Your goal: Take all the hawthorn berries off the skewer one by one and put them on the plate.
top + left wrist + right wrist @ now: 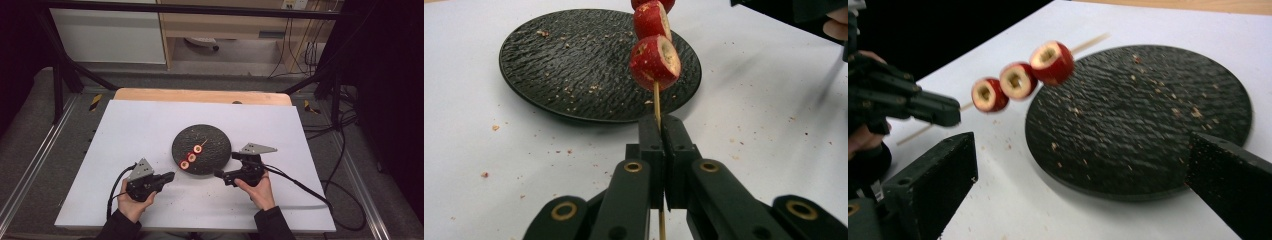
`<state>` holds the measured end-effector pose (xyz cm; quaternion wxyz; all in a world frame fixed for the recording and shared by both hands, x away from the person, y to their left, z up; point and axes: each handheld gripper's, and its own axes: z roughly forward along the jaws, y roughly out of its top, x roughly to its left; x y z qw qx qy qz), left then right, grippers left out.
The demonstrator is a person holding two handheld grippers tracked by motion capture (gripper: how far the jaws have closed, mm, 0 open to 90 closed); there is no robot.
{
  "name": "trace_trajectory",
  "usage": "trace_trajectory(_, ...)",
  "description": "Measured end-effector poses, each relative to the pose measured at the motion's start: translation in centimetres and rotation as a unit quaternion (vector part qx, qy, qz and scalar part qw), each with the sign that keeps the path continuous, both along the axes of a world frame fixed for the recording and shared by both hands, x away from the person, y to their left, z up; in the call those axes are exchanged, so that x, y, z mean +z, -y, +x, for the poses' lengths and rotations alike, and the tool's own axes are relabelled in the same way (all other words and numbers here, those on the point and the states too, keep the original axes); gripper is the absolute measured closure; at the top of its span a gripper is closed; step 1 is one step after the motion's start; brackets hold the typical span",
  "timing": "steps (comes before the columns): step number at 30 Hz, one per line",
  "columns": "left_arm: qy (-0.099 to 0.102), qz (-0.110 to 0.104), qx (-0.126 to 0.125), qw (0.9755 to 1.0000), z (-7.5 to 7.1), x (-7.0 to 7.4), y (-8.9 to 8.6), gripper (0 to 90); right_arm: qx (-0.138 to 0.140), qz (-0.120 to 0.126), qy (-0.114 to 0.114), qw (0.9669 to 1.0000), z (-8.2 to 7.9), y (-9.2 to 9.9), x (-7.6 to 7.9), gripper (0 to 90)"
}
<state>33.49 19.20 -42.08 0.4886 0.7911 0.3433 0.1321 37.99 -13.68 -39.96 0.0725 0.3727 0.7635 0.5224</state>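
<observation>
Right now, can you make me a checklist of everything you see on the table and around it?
Surface: white sheet over a wooden table, dotted with crumbs.
Job's things: skewer with three red fruit pieces, held above the edge of a dark round plate.
Clutter: crumbs on the plate and sheet.
Grippers: left claw shut on the skewer; right claw open, beside the plate.
Cables: black cable trails from the right claw, another from the left.
Surroundings: black frame, grey floor, shelving behind.
</observation>
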Motion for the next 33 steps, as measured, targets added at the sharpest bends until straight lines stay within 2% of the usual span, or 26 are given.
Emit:
trace_trajectory(5,0.001,0.0,-0.003,1.0,-0.1,0.1,0.2,88.3,-0.003,0.018,-0.006,0.9998,0.7,-1.0,0.2,6.0)
trace_trajectory(7,0.003,0.0,-0.004,1.0,-0.2,0.1,0.3,88.3,-0.011,0.038,-0.016,0.9991,1.4,-1.3,0.1,9.4)
trace_trajectory(10,0.003,0.002,-0.006,1.0,-0.2,0.1,0.4,88.3,-0.016,0.05,-0.021,0.9984,1.7,-1.3,0.0,13.2)
trace_trajectory(11,0.003,0.001,-0.007,1.0,-0.2,0.1,0.5,88.3,-0.018,0.066,-0.027,0.9973,2.1,-1.4,0.0,15.9)
trace_trajectory(12,0.004,0.0,-0.007,1.0,-0.2,0.1,0.6,88.3,-0.019,0.071,-0.028,0.9969,2.2,-1.4,0.0,17.2)
trace_trajectory(24,0.017,-0.001,-0.022,0.9996,-0.7,0.2,1.6,88.3,-0.019,0.094,-0.04,0.9946,3.0,-2.0,0.0,31.2)
trace_trajectory(25,0.02,-0.003,-0.023,0.9995,-0.8,0.2,1.7,88.3,-0.019,0.097,-0.042,0.9942,3.1,-2.1,0.0,34.9)
trace_trajectory(33,0.024,-0.003,-0.027,0.9993,-1.0,0.2,2.0,88.3,-0.009,0.113,-0.058,0.9918,3.3,-2.2,-0.3,47.3)
